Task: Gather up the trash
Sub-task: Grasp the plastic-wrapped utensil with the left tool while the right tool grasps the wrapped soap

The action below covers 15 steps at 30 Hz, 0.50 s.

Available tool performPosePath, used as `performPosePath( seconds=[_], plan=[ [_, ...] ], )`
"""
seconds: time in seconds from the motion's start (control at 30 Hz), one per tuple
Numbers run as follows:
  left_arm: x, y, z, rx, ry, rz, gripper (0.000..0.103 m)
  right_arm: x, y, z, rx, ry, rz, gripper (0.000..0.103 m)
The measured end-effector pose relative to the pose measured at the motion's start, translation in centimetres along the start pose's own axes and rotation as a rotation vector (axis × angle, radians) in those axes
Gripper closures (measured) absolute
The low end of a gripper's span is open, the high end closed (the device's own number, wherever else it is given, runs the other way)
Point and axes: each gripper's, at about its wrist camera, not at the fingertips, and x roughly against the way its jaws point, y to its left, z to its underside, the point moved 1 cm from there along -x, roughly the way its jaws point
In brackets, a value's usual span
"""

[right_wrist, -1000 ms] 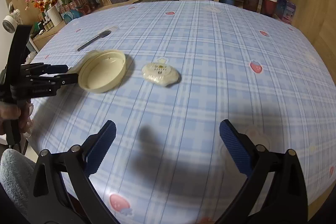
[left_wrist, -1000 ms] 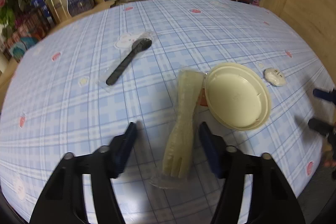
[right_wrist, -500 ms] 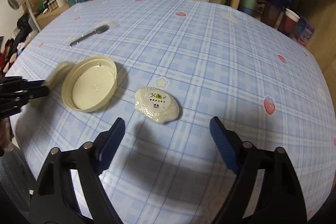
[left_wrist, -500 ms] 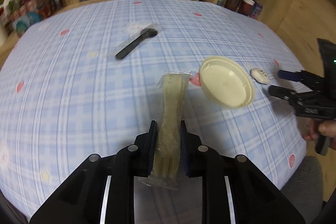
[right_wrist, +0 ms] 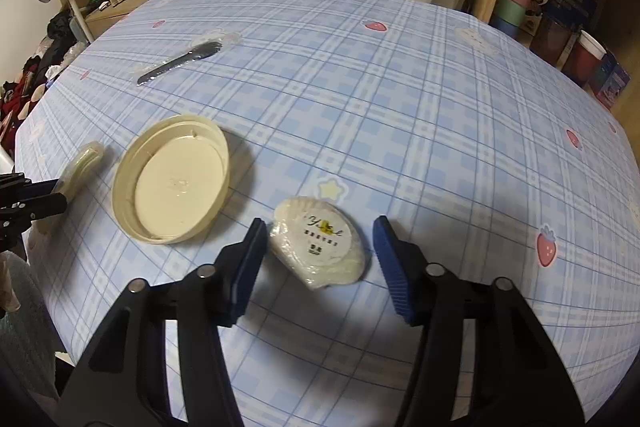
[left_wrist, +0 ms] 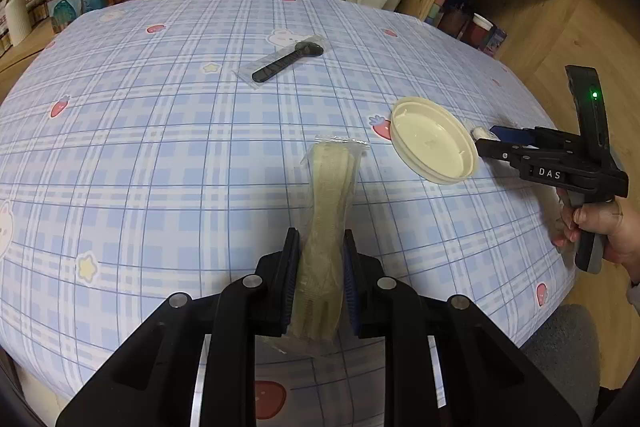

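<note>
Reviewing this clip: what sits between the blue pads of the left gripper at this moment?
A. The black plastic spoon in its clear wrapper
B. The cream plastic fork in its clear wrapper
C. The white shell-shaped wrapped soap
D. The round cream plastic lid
B: in the left wrist view the left gripper has both pads pressed on the cream plastic fork in its clear wrapper; the other three items lie on the cloth, out of its grip.

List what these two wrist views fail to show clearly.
- Left wrist view: the wrapped soap is mostly hidden behind the right gripper and the cream lid.
- Right wrist view: the wrapped cutlery pack is partly covered by the left gripper near the picture's edge.
- Right wrist view: the soap label's small print is too small to read.
</note>
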Motion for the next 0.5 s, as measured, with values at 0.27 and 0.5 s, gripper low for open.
performPosePath(
  seconds=[0.27,0.5],
  plan=[
    [0.2,0.0,0.4,0.004,-0.027,-0.004,0.082,0.5,0.4,0.8,0.014,-0.02,-0.016,0.056],
    [0.2,0.1,0.2,0.009,-0.021,-0.002,0.082,1.4,1.5,2.0,0.017,-0.035,-0.014,0.057]
  ],
)
